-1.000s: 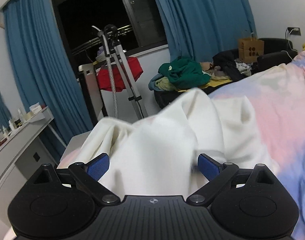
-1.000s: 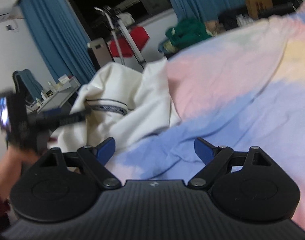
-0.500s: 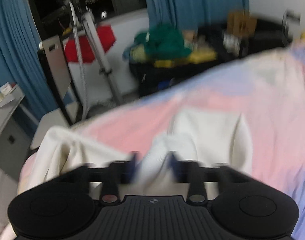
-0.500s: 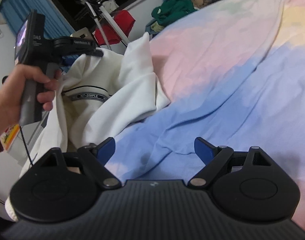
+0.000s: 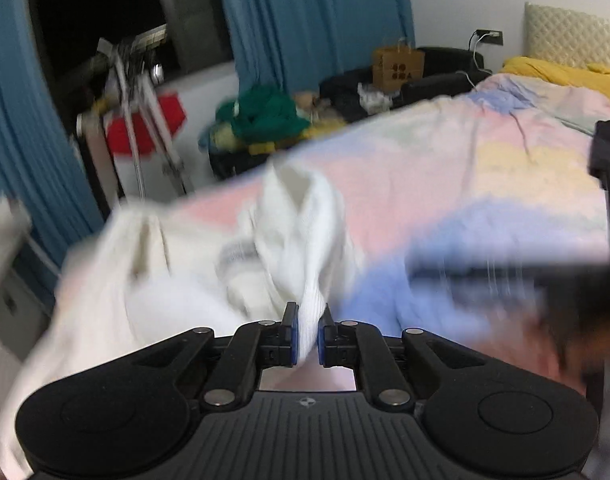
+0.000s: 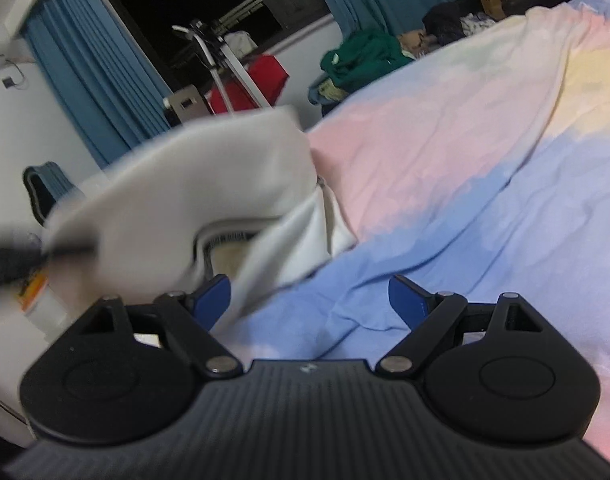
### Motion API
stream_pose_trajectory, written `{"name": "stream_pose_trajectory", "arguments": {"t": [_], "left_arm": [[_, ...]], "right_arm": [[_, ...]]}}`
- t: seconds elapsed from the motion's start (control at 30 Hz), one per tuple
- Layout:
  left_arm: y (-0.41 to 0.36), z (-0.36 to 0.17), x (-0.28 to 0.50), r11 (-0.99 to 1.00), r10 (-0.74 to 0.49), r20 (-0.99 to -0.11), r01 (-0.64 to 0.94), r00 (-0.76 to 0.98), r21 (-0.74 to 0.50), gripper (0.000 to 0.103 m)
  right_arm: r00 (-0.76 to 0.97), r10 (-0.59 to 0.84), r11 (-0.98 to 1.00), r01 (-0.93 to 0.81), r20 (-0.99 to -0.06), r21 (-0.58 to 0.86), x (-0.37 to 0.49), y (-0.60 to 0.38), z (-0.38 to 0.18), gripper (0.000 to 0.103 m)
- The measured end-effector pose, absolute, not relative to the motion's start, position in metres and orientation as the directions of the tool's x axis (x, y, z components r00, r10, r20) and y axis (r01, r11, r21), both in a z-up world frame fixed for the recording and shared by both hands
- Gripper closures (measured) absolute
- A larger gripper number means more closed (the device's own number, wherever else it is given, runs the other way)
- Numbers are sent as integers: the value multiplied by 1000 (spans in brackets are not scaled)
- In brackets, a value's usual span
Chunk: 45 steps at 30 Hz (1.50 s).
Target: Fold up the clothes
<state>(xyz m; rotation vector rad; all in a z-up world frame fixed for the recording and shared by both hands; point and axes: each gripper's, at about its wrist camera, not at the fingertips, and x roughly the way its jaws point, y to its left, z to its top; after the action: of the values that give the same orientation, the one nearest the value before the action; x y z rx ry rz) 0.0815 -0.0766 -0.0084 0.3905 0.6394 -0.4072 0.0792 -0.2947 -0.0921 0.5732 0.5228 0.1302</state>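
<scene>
A white garment (image 5: 185,280) with a dark striped band lies bunched near the left edge of the bed. My left gripper (image 5: 308,336) is shut on a ribbed fold of that white garment, which rises from between the blue pads. In the right wrist view the same white garment (image 6: 209,184) is lifted and blurred at the left, a corner hanging down beside the left finger. My right gripper (image 6: 310,300) stands open over the blue part of the bedspread, nothing between its fingers. The right gripper's dark body shows blurred at the right of the left wrist view.
The bedspread (image 6: 485,160) is pink, blue and pale yellow. Beyond the bed stand a clothes pile with a green garment (image 5: 265,116), a brown paper bag (image 5: 397,66), a metal stand (image 5: 145,120) with something red, blue curtains (image 5: 305,12) and a dark window.
My left gripper went from open to shut on the white garment and has pulled it up and rightward. The right gripper stayed open over the bedspread, shifting slightly.
</scene>
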Motion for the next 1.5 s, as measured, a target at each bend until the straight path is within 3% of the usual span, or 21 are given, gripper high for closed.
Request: {"name": "stream_pose_trajectory", "arguments": {"t": [0.17, 0.47, 0.67, 0.83, 0.93, 1.0, 1.03, 1.07, 1.13, 1.23, 1.4, 1.5], "left_arm": [[-42, -82, 58, 933, -194, -730, 354, 655, 71, 94], [-35, -99, 67, 948, -229, -746, 317, 626, -26, 93], [-27, -125, 90, 927, -321, -761, 352, 564, -130, 92], [-21, -138, 104, 895, -408, -741, 393, 533, -211, 92], [-13, -142, 109, 871, -467, -712, 409, 524, -271, 92], [-10, -145, 111, 856, -497, -696, 423, 518, -297, 92], [-9, -145, 113, 850, -509, -689, 430, 516, -306, 92], [-9, -145, 114, 843, -520, -682, 436, 514, -315, 92], [-7, -145, 116, 833, -538, -671, 440, 510, -335, 92], [-5, -142, 116, 823, -557, -649, 450, 518, -347, 93], [-7, -136, 108, 792, -602, -586, 500, 543, -350, 92], [-13, -133, 103, 791, -603, -574, 507, 555, -342, 91]], "right_arm": [[878, 260, 812, 26, -402, 583, 62, -306, -79, 15], [862, 334, 791, -37, -380, 611, 71, -301, -75, 15], [841, 327, 856, -70, -430, 513, 149, -269, -44, 15], [800, 283, 887, -8, -529, 462, 257, -225, -41, 17], [780, 207, 932, 27, -590, 363, 308, -197, -47, 29], [776, 137, 964, 38, -616, 263, 332, -180, -52, 48], [774, 105, 971, 56, -624, 232, 336, -177, -54, 75], [774, 81, 971, 82, -628, 225, 337, -179, -55, 92], [781, 36, 969, 125, -623, 213, 335, -184, -55, 97], [849, -5, 968, 136, -529, 210, 304, -208, -39, 97], [912, -76, 920, 220, -404, 323, 229, -293, -11, 97], [889, -103, 858, 306, -446, 412, 184, -349, -19, 97]]}}
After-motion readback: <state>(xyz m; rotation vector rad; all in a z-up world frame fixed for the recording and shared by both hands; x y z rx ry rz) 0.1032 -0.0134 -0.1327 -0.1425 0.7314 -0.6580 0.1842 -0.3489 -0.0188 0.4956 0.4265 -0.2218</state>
